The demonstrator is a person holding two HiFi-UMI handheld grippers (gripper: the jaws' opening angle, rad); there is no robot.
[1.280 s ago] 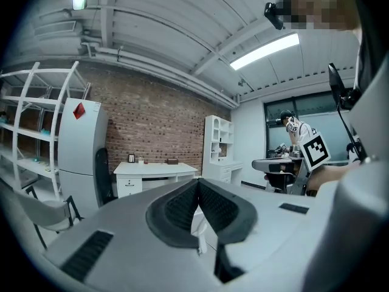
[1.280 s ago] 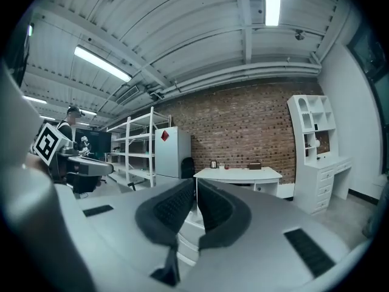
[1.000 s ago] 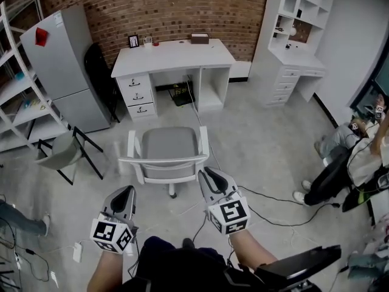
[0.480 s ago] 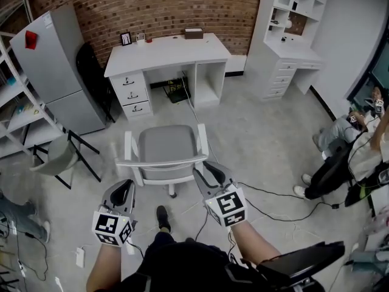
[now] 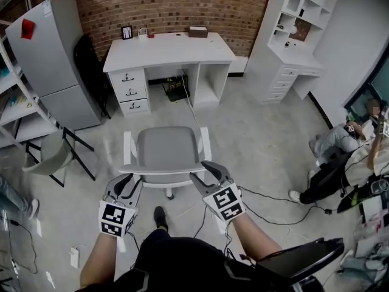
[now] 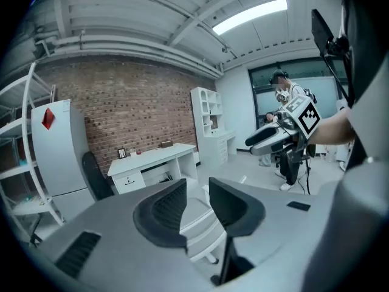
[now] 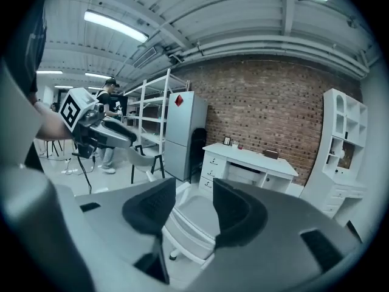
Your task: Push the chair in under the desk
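A white-framed chair (image 5: 168,151) with a grey seat stands on the concrete floor, facing the white desk (image 5: 167,48) by the brick wall, well short of it. My left gripper (image 5: 129,183) is at the left end of the chair's back rail, and my right gripper (image 5: 205,173) is at the right end. The jaws of both have just been opening and stand open, with no pad pressing on anything. In the left gripper view the chair (image 6: 199,219) shows through the gap of the left gripper (image 6: 197,187). The right gripper (image 7: 194,187) likewise frames the chair (image 7: 193,221).
A grey fridge (image 5: 51,59) and a black chair (image 5: 88,69) stand left of the desk. A grey folding chair (image 5: 48,154) is at the left. White shelves with drawers (image 5: 298,35) are at the right. Cables (image 5: 267,199) cross the floor. A seated person (image 5: 346,157) is at far right.
Both grippers have moved forward and down to the ends of the chair's back rail. Their jaws, nearly shut before, now stand apart. The chair has not moved.
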